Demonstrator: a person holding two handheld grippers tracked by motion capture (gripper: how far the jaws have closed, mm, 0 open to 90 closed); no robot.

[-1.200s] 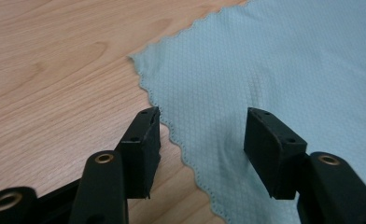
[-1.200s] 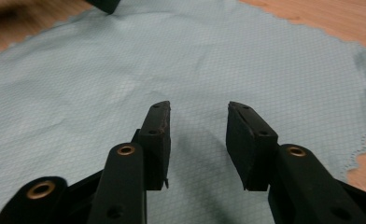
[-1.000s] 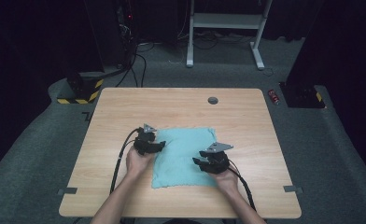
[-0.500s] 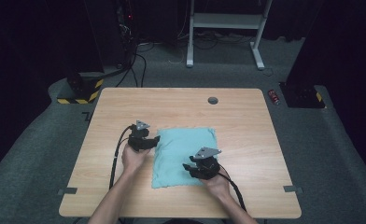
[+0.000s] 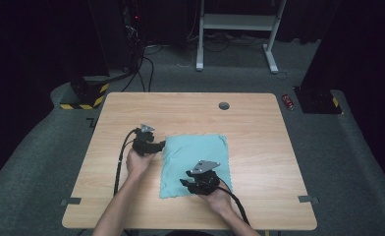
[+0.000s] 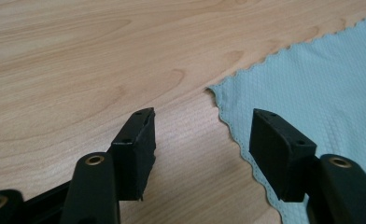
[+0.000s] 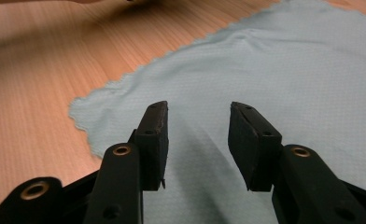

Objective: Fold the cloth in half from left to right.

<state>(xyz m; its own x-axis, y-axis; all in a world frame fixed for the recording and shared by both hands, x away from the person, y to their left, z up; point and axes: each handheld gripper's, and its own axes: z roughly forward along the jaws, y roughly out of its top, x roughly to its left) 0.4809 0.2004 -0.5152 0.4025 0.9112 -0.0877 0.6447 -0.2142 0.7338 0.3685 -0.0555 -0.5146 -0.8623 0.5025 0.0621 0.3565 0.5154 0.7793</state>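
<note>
A teal cloth (image 5: pixel 195 160) lies flat on the wooden table (image 5: pixel 180 113). My left gripper (image 5: pixel 162 144) sits at the cloth's far left corner, pointing right. In the left gripper view it (image 6: pixel 202 116) is open, with that scalloped corner of the cloth (image 6: pixel 312 84) just ahead and bare wood between its pads. My right gripper (image 5: pixel 183 183) hovers over the cloth's near part, pointing left. In the right gripper view it (image 7: pixel 199 108) is open above the cloth (image 7: pixel 274 60); its jaws have just been closing, and nothing is pinched between them.
A round grommet hole (image 5: pixel 224 105) sits near the table's far edge. Grey tape tabs (image 5: pixel 304 199) mark the near side edges. A red can (image 5: pixel 288 102) lies on the carpet off the far right corner. Cables trail from both grippers toward the person.
My right gripper has slid left and toward the near edge across the cloth. The left gripper has shifted a little to the left, to the cloth's corner.
</note>
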